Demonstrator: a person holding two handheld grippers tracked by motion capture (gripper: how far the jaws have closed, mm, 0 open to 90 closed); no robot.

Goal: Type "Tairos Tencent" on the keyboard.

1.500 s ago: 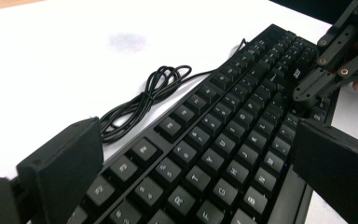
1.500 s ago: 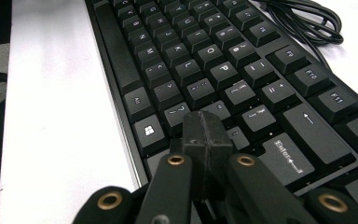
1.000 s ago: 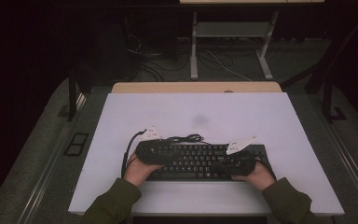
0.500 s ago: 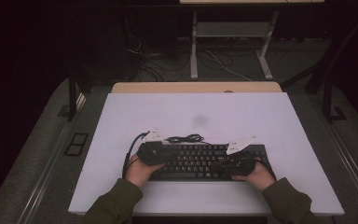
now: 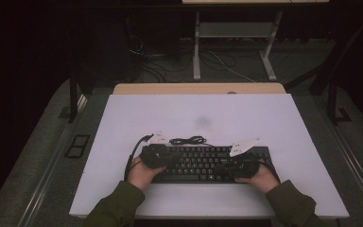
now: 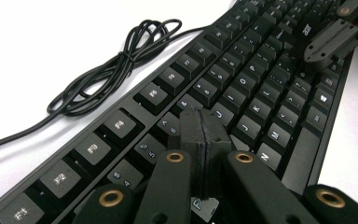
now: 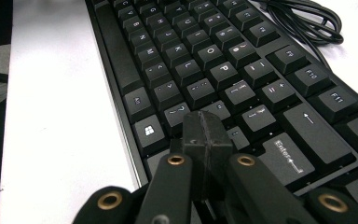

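Observation:
A black keyboard (image 5: pixel 198 163) lies on the white table near the front edge, its keys also in the left gripper view (image 6: pixel 242 84) and the right gripper view (image 7: pixel 191 51). My left gripper (image 6: pixel 204 123) hovers low over the number and letter rows at the keyboard's left end (image 5: pixel 171 160). Its jaws have just been closing and now meet, with nothing between them. My right gripper (image 7: pixel 205 128) is shut and empty over the keys beside Enter at the right end (image 5: pixel 221 168). It also appears far off in the left gripper view (image 6: pixel 338 35).
The keyboard's black cable (image 5: pixel 187 140) lies coiled on the table just behind the keyboard, also visible in both gripper views (image 6: pixel 116 65) (image 7: pixel 303 18). The white table top (image 5: pixel 217 113) stretches behind it. A wooden board (image 5: pixel 198 88) borders the far edge.
Both hands and the keyboard stay where they were. The high view is too small to show the jaws moving.

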